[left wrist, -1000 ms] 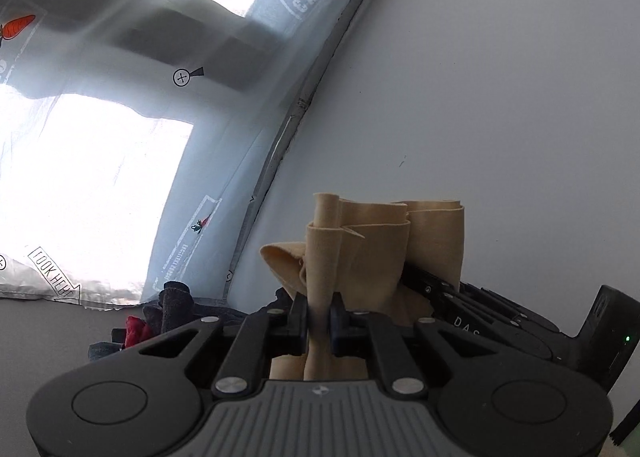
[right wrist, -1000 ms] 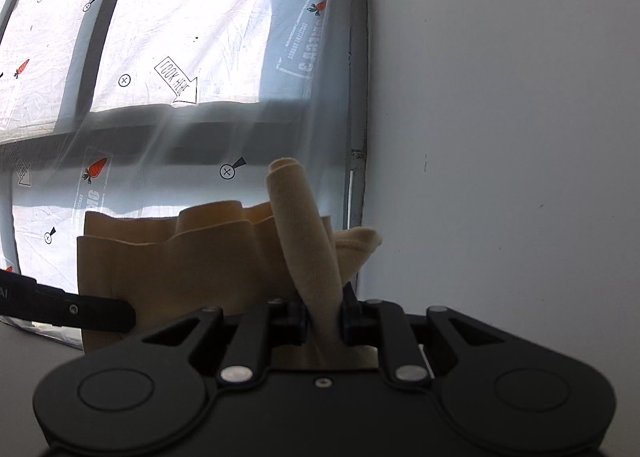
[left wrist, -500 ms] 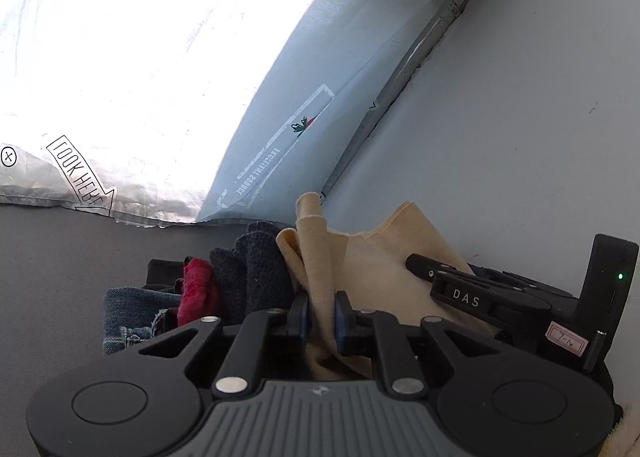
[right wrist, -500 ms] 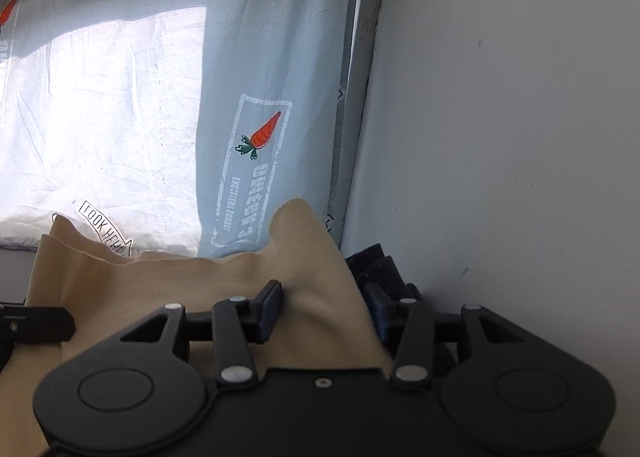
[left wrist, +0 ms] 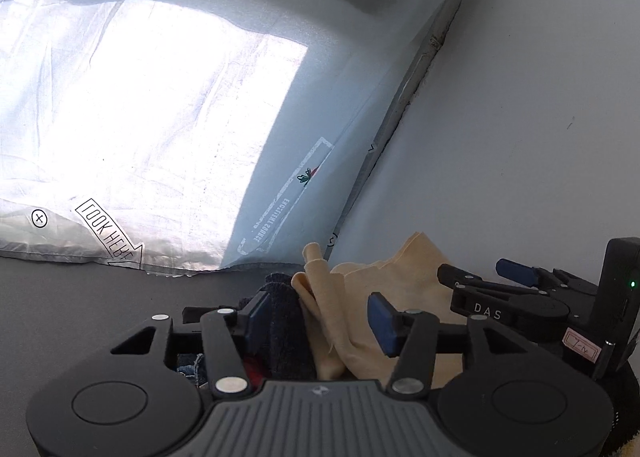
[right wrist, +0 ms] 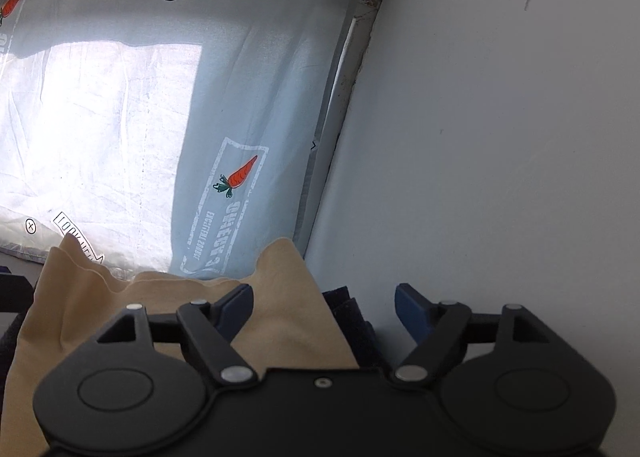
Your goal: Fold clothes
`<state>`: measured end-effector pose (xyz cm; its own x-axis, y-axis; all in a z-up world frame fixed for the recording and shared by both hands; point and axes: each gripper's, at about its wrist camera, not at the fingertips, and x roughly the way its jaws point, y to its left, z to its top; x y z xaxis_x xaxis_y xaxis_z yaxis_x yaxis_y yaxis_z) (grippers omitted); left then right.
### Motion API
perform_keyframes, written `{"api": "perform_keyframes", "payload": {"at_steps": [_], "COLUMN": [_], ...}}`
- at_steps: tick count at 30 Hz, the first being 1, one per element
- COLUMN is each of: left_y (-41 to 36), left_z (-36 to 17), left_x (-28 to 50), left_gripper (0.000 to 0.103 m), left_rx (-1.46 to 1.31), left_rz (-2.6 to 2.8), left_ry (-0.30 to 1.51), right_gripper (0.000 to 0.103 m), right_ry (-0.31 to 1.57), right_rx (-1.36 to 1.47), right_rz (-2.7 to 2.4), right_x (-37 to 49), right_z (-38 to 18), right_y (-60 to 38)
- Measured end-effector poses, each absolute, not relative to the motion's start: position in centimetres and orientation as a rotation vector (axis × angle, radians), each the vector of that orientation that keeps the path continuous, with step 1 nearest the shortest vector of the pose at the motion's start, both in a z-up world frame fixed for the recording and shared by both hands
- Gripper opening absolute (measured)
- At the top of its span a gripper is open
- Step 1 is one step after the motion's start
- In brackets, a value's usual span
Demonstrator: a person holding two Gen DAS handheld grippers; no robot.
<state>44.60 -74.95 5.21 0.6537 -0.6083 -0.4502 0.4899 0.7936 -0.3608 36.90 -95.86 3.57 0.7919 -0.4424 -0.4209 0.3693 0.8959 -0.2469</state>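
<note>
We see a thin curtain (left wrist: 168,129) hanging in front of a bright window, with little carrot pictures (right wrist: 239,177) and the words "LOOK HERE" printed on it. To the right of the curtain is a plain white wall (left wrist: 520,117). Under the curtain lies a dark grey table (left wrist: 80,297).

In the left wrist view, our left gripper (left wrist: 320,323) has its two blue pads (left wrist: 382,323) spread wide apart, and they hold nothing. Between them we see a pile of clothes. On the left of the pile is a dark navy knit piece (left wrist: 286,321), with a bit of red cloth (left wrist: 252,369) and some blue denim (left wrist: 192,367) low down beside it. Just to the right of the navy piece lies the tan cloth (left wrist: 352,313), bunched up with one rolled edge sticking up. It rests on the pile and leans against the navy piece. Further right is our right gripper (left wrist: 480,281), black with the letters "DAS" on it, sitting just behind the tan cloth.

In the right wrist view, our right gripper (right wrist: 324,303) also has its pads far apart, and they pinch nothing. The tan cloth (right wrist: 168,309) spreads out on the left and under the left pad. A dark navy piece (right wrist: 348,317) peeks out to the right of it, near the wall (right wrist: 500,157).
</note>
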Motion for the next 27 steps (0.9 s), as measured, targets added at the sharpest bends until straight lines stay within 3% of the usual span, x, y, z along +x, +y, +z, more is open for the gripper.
{"api": "perform_keyframes", "payload": {"at_steps": [4, 6, 15, 27], "left_y": [-71.2, -69.3, -60.0, -43.6], "left_z": [7.9, 9.0, 10.1, 10.7], "left_x": [40.4, 37.4, 24.6, 15.8], "left_gripper": [0.093, 0.103, 0.103, 0.103], "left_rx": [-0.189, -0.178, -0.154, -0.090], "left_rz": [-0.592, -0.564, -0.337, -0.168], "left_ry": [0.455, 0.382, 0.255, 0.319], "right_gripper": [0.100, 0.100, 0.103, 0.103], "right_ry": [0.410, 0.369, 0.264, 0.313], "right_rx": [-0.104, -0.061, 0.061, 0.113], "right_rz": [-0.431, -0.411, -0.343, -0.143], "right_x": [32.8, 30.5, 21.8, 15.1], "right_z": [6.5, 7.5, 8.1, 8.1], "right_y": [-94.1, -92.8, -84.2, -67.1]}}
